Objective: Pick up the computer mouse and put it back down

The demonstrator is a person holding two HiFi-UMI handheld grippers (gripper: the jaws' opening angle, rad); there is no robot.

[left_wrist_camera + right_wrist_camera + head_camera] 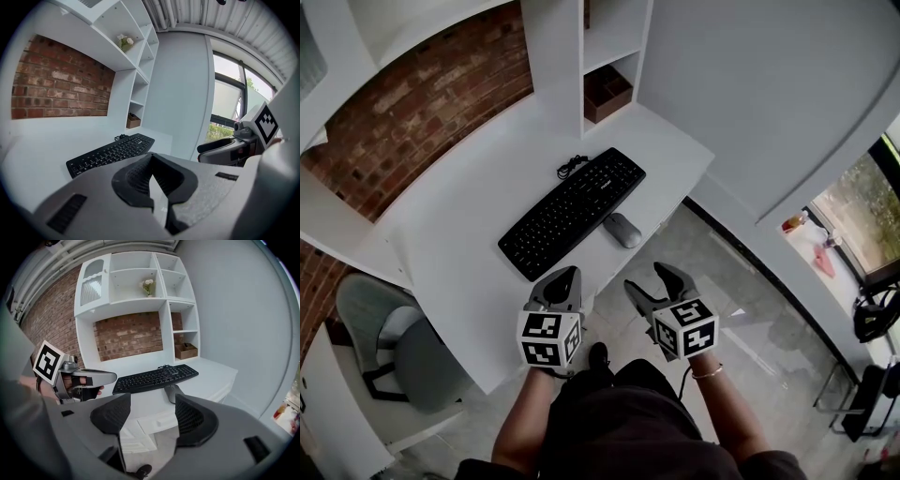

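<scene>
Computer mouse (622,230) lies on the white desk (469,244) just beside the right end of the keyboard (572,211). It looks light, hard-shelled and smooth, so pinching its two flanks seems safest. The right claw (649,281) gapes empty and the left claw (561,283) is pinched together empty; what the brown box (607,92) in the far cubby contains cannot be told.

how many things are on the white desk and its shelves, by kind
black computer keyboard: 1
grey computer mouse: 1
brown open box, in a shelf cubby: 1
small bunch of pale flowers, on an upper shelf: 1
total: 4
</scene>
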